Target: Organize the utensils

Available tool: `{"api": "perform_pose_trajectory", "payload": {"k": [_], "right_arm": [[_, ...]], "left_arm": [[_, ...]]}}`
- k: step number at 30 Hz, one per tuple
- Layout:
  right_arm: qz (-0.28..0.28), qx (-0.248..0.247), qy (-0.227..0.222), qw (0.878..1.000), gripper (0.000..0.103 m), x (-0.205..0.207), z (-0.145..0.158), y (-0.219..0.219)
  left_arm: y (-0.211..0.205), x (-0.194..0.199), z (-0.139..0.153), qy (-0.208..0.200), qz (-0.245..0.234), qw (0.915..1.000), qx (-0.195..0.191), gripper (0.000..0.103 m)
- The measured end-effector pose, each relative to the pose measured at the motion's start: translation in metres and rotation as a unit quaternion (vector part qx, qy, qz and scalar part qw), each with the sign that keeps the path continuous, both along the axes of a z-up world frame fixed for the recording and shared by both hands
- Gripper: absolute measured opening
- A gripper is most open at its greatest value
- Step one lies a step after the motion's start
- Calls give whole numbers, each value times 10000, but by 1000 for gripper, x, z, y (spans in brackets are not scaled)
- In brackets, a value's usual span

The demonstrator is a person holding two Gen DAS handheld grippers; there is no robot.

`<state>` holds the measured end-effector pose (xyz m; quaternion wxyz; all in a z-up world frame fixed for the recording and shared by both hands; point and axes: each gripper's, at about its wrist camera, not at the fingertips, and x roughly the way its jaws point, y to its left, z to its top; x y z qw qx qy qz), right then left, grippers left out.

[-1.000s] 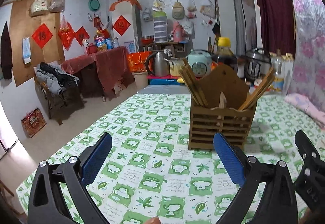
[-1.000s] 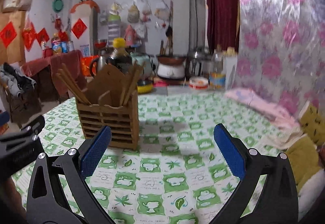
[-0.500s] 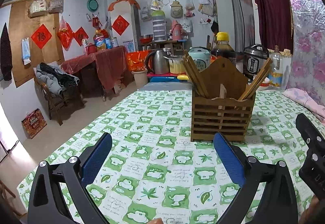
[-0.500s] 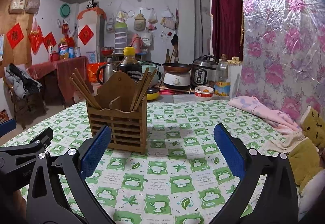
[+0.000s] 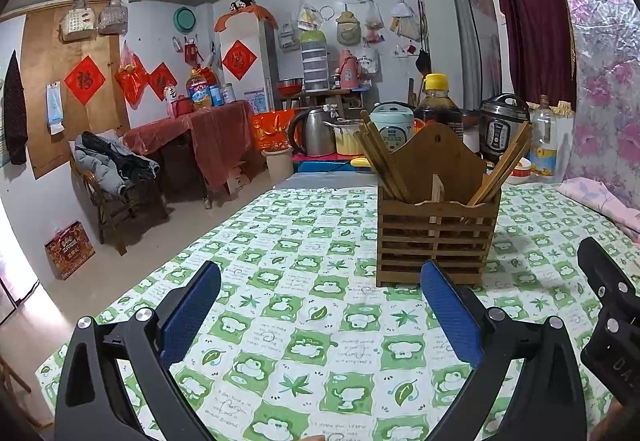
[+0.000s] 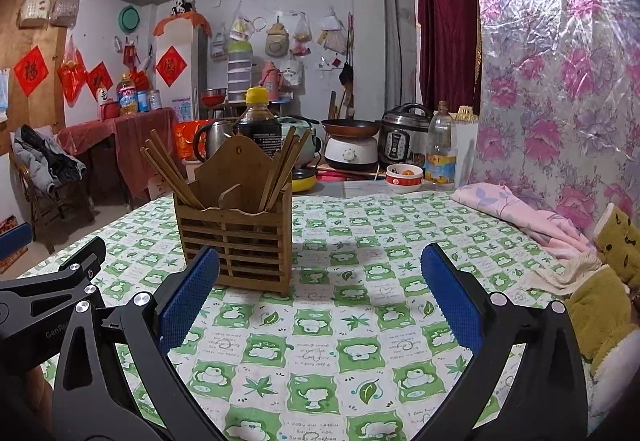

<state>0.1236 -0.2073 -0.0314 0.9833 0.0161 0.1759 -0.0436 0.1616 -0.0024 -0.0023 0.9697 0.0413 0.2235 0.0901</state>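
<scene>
Chopsticks of brown wood (image 5: 378, 157) lean in two bunches inside a slatted wooden utensil holder with a peaked back board (image 5: 436, 237), one bunch slanting to the upper left and the other (image 5: 504, 169) to the upper right. The holder stands upright on the worktop covered by a green-and-white checked cloth with leaf prints (image 5: 304, 305), right of centre in the left wrist view and left of centre in the right wrist view (image 6: 236, 237).

The left tool (image 5: 320, 315) hovers low over the cloth with its blue-padded fingers (image 5: 192, 307) spread wide and nothing between them; its right pad sits in front of the holder's lower right corner in the picture. The right tool (image 6: 320, 293) is likewise spread wide and empty, its left pad (image 6: 188, 293) overlapping the holder's lower left corner in the picture. Part of the right tool's black frame (image 5: 612, 305) shows at the right edge of the left wrist view.

Compared with a second ago, both cameras have tipped upward and levelled: the holder has slid up and toward the middle of each view, more ceiling shows at the top, and the right wrist picture is no longer blurred. The spread of both tools is unchanged, and the chopsticks lean as before.

A crumpled pink cloth (image 6: 516, 209) lies at the right side of the right wrist view.
</scene>
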Motion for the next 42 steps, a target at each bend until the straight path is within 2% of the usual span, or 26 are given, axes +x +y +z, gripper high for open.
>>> {"api": "perform_pose_trajectory", "payload": {"k": [42], "right_arm": [[-6, 60, -6, 10000, 97, 0, 0, -2]], "left_arm": [[-3, 0, 0, -3, -9, 10000, 21, 98]]}}
